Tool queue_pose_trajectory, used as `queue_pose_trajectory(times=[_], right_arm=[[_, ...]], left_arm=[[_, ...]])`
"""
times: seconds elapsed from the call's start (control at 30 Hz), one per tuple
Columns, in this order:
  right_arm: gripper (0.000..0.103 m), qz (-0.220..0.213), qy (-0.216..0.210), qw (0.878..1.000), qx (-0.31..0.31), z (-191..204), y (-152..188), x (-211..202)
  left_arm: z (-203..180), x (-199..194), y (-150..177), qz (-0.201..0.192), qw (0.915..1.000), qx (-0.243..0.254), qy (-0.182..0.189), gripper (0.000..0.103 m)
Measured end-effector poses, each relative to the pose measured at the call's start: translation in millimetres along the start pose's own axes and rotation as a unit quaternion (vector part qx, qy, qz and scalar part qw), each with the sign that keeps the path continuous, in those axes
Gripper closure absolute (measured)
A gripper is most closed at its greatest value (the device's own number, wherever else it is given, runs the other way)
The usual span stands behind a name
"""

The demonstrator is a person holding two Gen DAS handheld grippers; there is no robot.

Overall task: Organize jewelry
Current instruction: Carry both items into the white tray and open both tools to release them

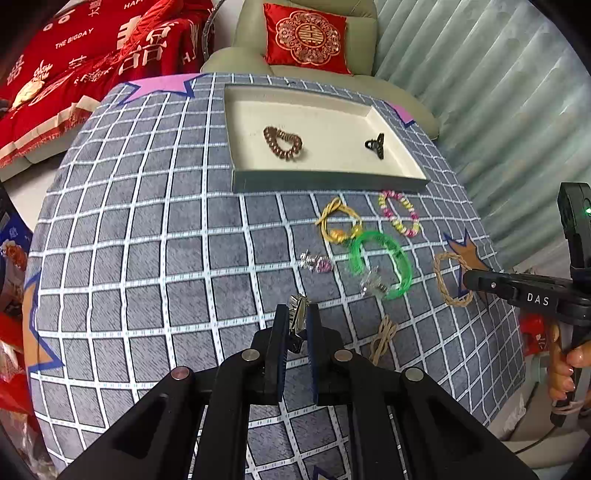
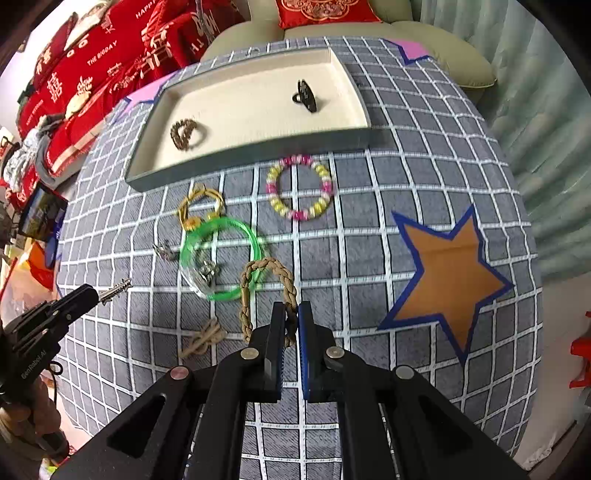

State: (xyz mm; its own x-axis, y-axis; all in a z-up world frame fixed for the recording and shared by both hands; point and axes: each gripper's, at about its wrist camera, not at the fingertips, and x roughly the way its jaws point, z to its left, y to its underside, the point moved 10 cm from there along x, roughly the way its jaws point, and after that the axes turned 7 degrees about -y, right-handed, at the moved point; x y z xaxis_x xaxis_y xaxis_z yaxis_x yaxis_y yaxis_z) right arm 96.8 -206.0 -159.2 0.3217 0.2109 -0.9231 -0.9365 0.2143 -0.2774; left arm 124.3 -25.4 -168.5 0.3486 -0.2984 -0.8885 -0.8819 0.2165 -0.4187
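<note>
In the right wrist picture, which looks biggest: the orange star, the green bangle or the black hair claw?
1. Orange star
2. Green bangle, a bit smaller
3. Black hair claw, smallest, though it lies farther from the camera, in the tray

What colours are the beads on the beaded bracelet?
Pink, yellow and white beaded bracelet; right wrist view shows it best.

My desk (image 1: 147,229) wears a grey cloth with a white grid, and paper stars are stuck on it: an orange one edged in blue (image 2: 448,275) to my right, and a pink one (image 1: 162,85) at the far left corner. Beyond the far edge sits a pale green armchair (image 1: 255,33) with a red, gold-embroidered cushion (image 1: 306,38) propped on it. Red fabric printed with white lettering (image 1: 74,59) is heaped off to the left.
</note>
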Motion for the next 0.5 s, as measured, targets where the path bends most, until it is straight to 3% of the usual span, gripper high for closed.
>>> queue_pose_trajectory(times=[0.2, 0.5], right_arm=[[0.096, -0.012, -0.019, 1.0, 0.004, 0, -24, -6], [0.096, -0.027, -0.038, 0.999, -0.016, -22, -89, -9]], left_arm=[[-2, -7, -23, -0.019, 0.9997, -0.012, -0.002, 0.084], [-18, -8, -82, -0.055, 0.9981, -0.022, -0.012, 0.084]])
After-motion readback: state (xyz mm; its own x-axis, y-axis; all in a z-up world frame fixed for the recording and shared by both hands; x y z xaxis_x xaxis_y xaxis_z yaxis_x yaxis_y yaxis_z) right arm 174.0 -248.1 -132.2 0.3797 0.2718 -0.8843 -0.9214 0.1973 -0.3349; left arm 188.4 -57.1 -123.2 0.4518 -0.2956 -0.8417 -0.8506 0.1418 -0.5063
